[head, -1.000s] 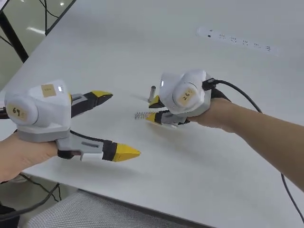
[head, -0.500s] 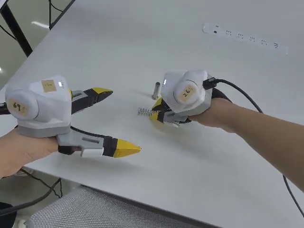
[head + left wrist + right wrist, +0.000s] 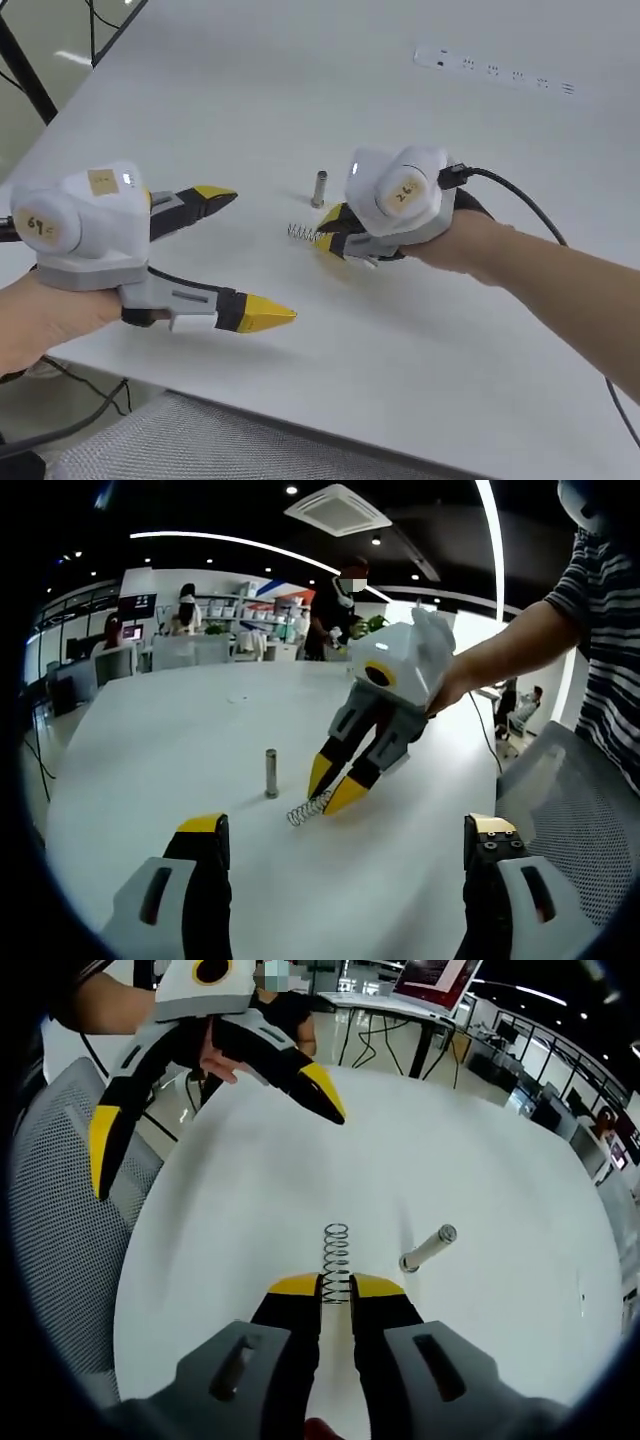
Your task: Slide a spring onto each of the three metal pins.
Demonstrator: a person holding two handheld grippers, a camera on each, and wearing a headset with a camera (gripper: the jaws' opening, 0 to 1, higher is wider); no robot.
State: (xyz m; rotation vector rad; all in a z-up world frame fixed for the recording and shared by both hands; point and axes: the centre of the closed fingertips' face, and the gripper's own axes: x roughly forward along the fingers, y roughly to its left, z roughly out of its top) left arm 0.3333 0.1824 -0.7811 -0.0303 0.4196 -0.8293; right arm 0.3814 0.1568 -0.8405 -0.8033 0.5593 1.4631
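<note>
The right hand-held gripper (image 3: pixel 322 238) pinches one end of the spring (image 3: pixel 300 234) so its free length juts clear, likely for threading over the upright metal pin (image 3: pixel 320 188) near it on the tabletop (image 3: pixel 450 350); the left hand-held gripper (image 3: pixel 255 258) hangs wide open, empty, near left

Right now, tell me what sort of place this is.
Likely an open-plan office or lab: a long white workbench with a power strip, a ceiling air-conditioning unit, and more desks with monitors behind.
</note>
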